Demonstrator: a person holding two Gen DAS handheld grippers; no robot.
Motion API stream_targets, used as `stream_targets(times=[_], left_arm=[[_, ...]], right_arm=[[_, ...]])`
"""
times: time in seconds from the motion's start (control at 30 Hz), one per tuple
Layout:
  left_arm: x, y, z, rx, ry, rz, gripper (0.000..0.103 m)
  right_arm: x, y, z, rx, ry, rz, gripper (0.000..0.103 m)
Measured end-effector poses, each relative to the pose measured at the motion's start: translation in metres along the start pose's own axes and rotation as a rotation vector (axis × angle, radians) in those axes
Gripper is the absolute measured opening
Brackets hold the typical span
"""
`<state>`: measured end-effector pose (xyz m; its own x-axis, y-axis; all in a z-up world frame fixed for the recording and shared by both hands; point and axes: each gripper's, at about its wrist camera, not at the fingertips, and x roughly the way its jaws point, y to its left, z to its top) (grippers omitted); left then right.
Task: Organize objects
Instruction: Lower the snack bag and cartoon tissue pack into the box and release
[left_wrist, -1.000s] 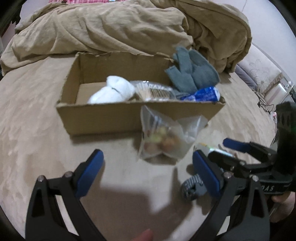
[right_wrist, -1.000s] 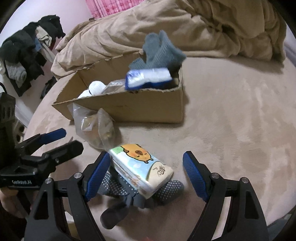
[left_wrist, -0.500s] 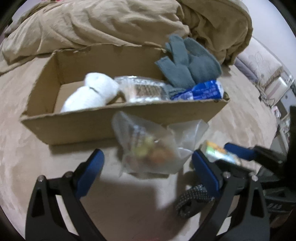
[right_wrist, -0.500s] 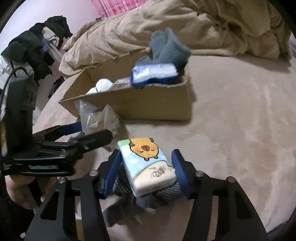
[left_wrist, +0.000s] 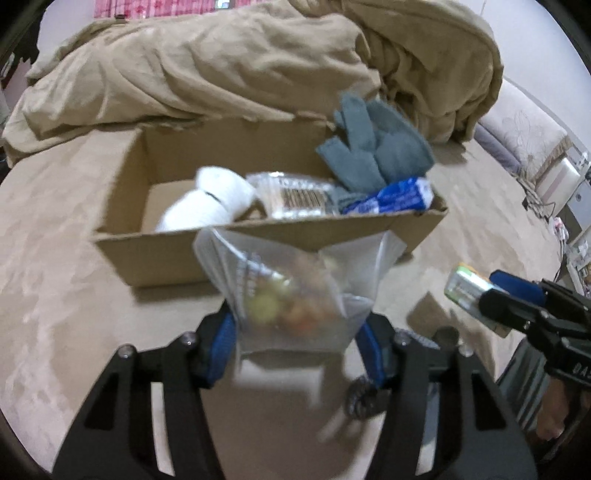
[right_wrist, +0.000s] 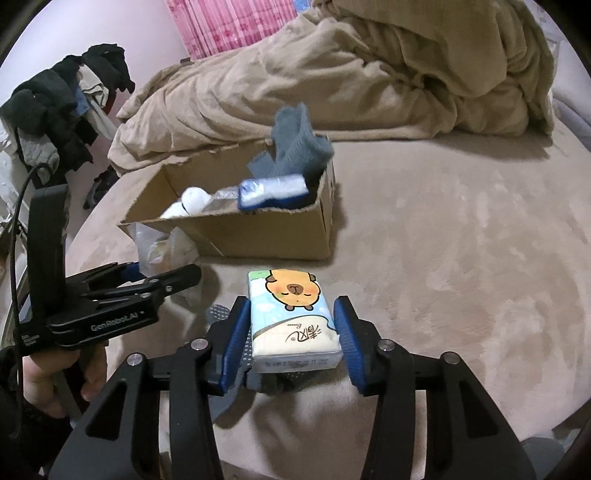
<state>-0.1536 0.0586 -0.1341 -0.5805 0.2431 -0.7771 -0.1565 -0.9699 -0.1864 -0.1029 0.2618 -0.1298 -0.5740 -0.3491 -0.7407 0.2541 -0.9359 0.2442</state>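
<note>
Near the box (left_wrist: 258, 254), on the beige bed (right_wrist: 461, 258): clear bag (left_wrist: 291, 295) pinched in the left gripper (left_wrist: 295, 347), tissue pack (right_wrist: 293, 317) clamped in the right gripper (right_wrist: 293, 338). Inside the box, far right: grey gloves (left_wrist: 369, 147), blue packet (left_wrist: 391, 195), white roll (left_wrist: 210, 199). Beyond, a rumpled duvet (left_wrist: 240, 62).

Beige bed (right_wrist: 461, 258), rumpled duvet (right_wrist: 332, 81), pink curtain (right_wrist: 229, 26)

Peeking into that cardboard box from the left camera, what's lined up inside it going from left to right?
White roll → clear crinkly packet with a barcode → blue-and-white pack, with grey gloves standing up behind it at the right end.
</note>
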Motion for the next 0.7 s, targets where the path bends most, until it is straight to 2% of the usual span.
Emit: stream_targets(times=[0.3,0.5,0.7], left_arm=[[-0.078,0.001,-0.022,-0.048,-0.044,0.009,0.059],[-0.132,0.015,-0.041,-0.103,-0.062,0.041,0.059],[-0.17,0.027,-0.039,-0.143,-0.109,0.034,0.059]], right_arm=[[-0.039,0.032,0.002,-0.045,-0.043,0.002,0.049],[-0.064,0.069,0.003,-0.088,-0.067,0.05,0.049],[-0.087,0.107,0.016,-0.163,-0.095,0.074,0.049]])
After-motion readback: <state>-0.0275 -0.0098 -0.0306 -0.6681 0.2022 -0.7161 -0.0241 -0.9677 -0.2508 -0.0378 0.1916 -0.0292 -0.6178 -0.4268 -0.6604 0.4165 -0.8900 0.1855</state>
